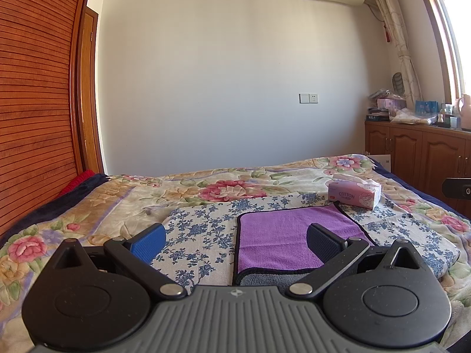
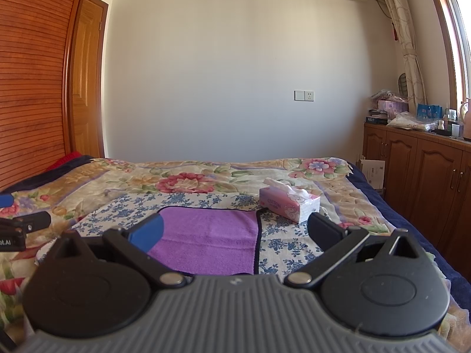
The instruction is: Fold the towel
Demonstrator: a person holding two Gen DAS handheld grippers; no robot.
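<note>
Purple terry towel with black edging (image 1: pixel 294 235) lies flat. Our left gripper (image 1: pixel 235 241) and right gripper (image 2: pixel 235 234) hover, jaws wide, empty. We should pinch both near corners together.

Bright daylight, strong fisheye bend

Sun pours in from the window (image 1: pixel 457 29) at right, blown out to white glare; the wall (image 1: pixel 220 73) is evenly lit with soft shadows. Straight edges like the door (image 2: pixel 85 73) curve near the borders, and the picture corners go dark; focus is fairly sharp throughout
</note>
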